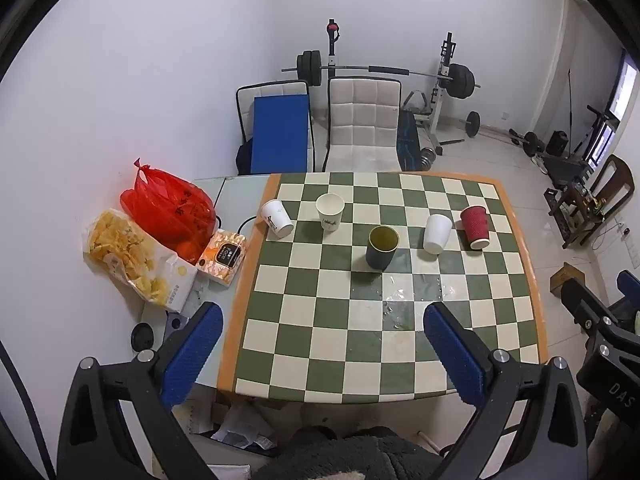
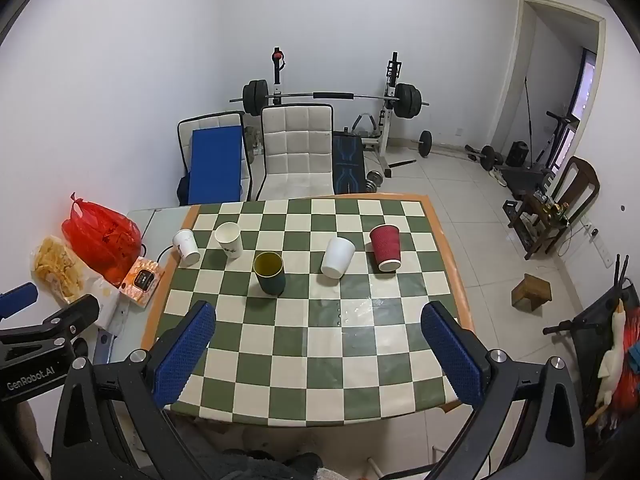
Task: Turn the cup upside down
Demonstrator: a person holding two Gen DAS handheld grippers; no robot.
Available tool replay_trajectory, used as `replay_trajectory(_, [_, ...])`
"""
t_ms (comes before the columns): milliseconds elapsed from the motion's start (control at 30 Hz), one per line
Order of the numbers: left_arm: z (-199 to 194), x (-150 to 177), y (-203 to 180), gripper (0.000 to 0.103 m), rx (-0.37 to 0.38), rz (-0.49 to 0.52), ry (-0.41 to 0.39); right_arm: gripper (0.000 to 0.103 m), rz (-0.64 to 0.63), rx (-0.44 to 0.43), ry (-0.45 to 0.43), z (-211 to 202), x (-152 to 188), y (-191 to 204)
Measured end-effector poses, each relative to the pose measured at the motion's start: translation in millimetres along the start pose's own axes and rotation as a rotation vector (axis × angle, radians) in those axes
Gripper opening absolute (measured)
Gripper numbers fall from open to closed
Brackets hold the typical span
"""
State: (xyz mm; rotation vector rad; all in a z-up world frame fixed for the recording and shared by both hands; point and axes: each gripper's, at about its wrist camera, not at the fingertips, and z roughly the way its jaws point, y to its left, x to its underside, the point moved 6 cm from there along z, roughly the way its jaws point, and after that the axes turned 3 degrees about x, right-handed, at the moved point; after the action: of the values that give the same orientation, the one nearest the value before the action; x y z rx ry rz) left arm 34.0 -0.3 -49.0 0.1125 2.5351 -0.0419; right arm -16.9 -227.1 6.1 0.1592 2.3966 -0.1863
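Several cups stand in a row on the green-and-white checkered table [image 1: 360, 344]. From left: a white paper cup upside down [image 1: 277, 218] [image 2: 186, 244], a white printed cup upright [image 1: 330, 213] [image 2: 229, 239], a dark green cup with a yellow inside, upright [image 1: 382, 247] [image 2: 269, 272], a plain white cup upside down [image 1: 437, 233] [image 2: 337, 257], and a red ribbed cup upside down [image 1: 474, 227] [image 2: 385, 247]. My left gripper [image 1: 322, 356] and right gripper [image 2: 318, 354] are both open and empty, held high over the table's near edge, well short of the cups.
A red plastic bag [image 1: 170, 210], a bag of chips [image 1: 128, 258] and an orange box [image 1: 222, 257] lie left of the checkered mat. Water drops [image 1: 400, 300] wet the mat's middle. Two chairs [image 1: 362, 124] and a barbell rack [image 1: 440, 80] stand behind.
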Motion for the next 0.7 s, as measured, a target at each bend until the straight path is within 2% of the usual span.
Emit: replay_trajectory(700, [-12, -4, -3, 0.103, 0.017, -0.024, -0.033, 0.103, 0.006, -0.013, -0.018, -13, -6, 0])
